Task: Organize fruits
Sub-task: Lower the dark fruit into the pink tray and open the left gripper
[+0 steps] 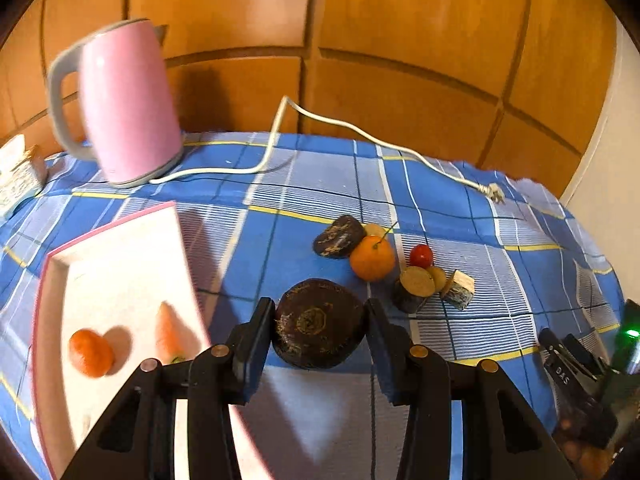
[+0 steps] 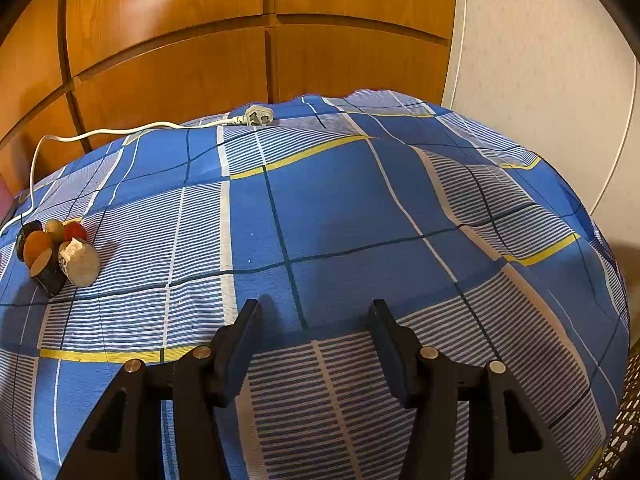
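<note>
The left claw [image 1: 319,326] clamps a dark round slice [image 1: 319,324] by its rim above the surface [image 1: 280,184], beside the tray [image 1: 120,264]; it looks stiff, light and rough-edged, while the right claw [image 2: 316,330] hangs released, empty.

The left hand-held gripper [image 1: 319,322] points forward over the bench, and its two fingers [image 1: 256,344] press on both sides of a dark round piece [image 1: 318,324], which sits between the pads. The right hand-held gripper [image 2: 316,332] is also low over the bench; its jaws stand wide apart and nothing is between them. At the right edge of the left wrist view, part of the right hand-held gripper appears.
</note>
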